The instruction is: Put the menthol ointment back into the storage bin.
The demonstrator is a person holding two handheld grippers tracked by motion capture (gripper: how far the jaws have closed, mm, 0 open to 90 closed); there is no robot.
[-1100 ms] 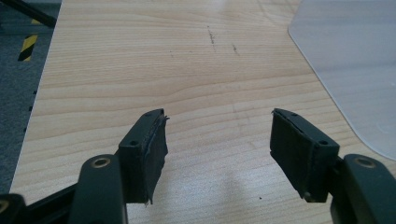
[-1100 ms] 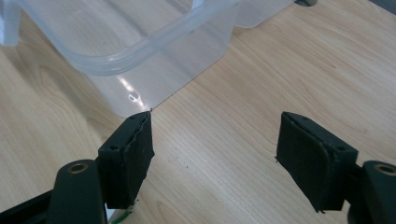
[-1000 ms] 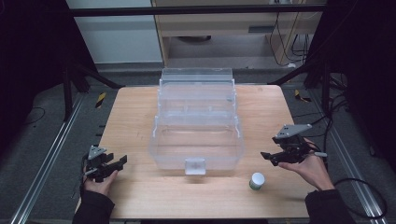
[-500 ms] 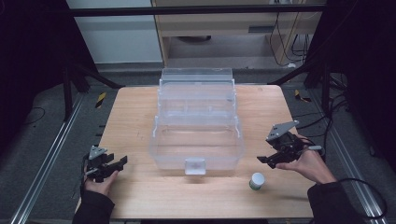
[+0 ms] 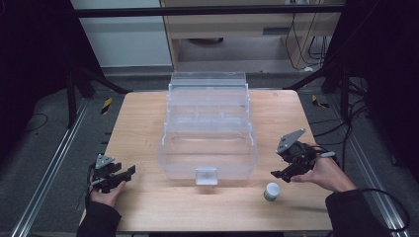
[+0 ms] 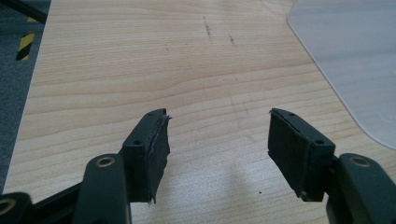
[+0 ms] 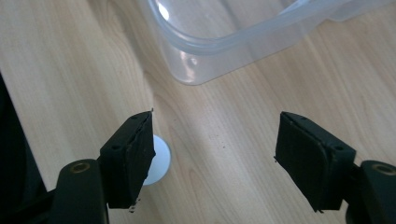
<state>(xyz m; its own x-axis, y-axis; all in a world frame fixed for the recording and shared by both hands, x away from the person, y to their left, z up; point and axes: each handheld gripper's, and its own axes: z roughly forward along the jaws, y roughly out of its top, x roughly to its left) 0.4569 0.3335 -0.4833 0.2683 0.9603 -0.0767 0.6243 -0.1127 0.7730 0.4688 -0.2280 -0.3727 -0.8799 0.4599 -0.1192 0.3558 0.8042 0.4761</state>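
Glossy clear plastic box (image 5: 207, 148), matt pale wood table (image 5: 148, 207), matt black tongs (image 6: 217, 154)

The tiered organiser box (image 5: 210, 133) is clear plastic. The small jar (image 5: 271, 191) has a white lid and green body. The wooden table (image 5: 148, 207) is pale, grained. Both grippers' pads (image 6: 154, 144) are black.

Pale wooden rectangular table (image 5: 148, 123), light grain, few dark scuffs. Large clear plastic tiered storage box (image 5: 207, 133) at centre, between left claw (image 5: 121, 177) and right claw (image 5: 286, 163). Small white-capped round jar (image 5: 271, 191) just below right claw, near front edge.
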